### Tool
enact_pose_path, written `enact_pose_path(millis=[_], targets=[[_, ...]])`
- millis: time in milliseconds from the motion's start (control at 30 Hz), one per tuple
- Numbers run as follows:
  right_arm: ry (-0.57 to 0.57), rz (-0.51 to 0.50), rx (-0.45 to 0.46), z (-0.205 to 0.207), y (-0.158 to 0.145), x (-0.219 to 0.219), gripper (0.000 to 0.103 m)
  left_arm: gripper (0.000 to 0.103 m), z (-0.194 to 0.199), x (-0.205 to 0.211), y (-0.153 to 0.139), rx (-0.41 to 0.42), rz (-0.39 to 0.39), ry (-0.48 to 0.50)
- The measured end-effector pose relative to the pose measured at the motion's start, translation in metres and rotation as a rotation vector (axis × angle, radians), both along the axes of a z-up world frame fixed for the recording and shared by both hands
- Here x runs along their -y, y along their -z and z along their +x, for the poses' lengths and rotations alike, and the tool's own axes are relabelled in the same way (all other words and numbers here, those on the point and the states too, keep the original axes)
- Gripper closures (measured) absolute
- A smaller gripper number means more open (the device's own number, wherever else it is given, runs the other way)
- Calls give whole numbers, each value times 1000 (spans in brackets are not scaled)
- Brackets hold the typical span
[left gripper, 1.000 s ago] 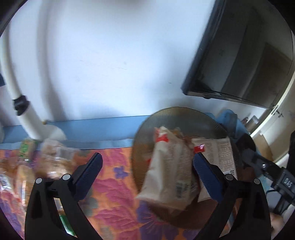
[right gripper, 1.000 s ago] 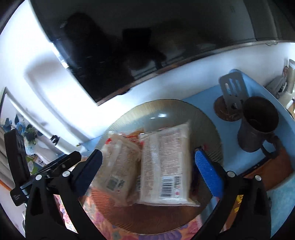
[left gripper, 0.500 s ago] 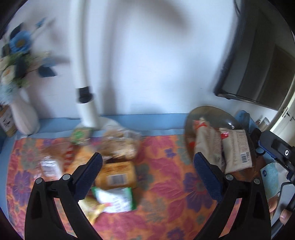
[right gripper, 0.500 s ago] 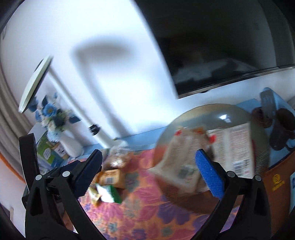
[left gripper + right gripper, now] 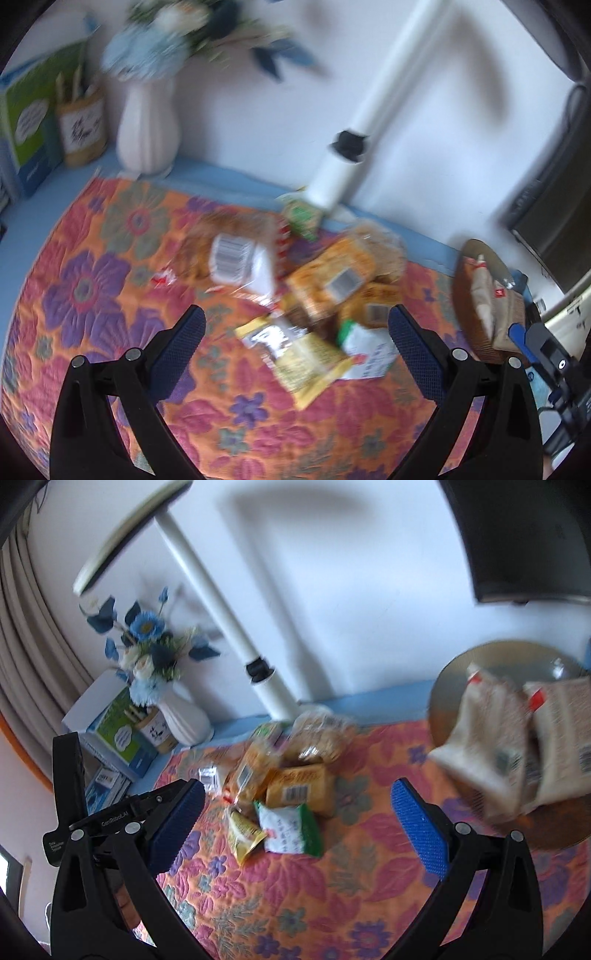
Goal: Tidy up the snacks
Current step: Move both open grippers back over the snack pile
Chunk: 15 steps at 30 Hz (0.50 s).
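Both my left gripper [image 5: 293, 334] and right gripper [image 5: 297, 806] gape wide and empty above the flowered cloth [image 5: 369, 897], where a heap of snack packets [image 5: 314, 288] lies, with two more packets [image 5: 517, 753] on the brown plate [image 5: 495, 661].

Glossy plastic snack packets [image 5: 310, 354] — quilted cloth [image 5: 92, 288]
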State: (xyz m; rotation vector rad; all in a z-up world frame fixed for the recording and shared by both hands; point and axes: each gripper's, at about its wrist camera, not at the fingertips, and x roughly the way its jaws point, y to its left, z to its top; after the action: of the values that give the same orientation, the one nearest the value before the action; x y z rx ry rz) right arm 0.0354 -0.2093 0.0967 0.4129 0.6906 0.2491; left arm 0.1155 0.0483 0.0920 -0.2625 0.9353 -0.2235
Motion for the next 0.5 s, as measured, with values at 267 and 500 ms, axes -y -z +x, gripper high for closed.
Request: enact_pose_path(millis=[267, 500], targets=[[-20, -37, -92, 18, 59, -33, 3, 5, 3, -12, 49, -84, -105, -38], [-17, -67, -93, 22, 78, -39, 3, 5, 10, 5, 77, -130, -109, -18]])
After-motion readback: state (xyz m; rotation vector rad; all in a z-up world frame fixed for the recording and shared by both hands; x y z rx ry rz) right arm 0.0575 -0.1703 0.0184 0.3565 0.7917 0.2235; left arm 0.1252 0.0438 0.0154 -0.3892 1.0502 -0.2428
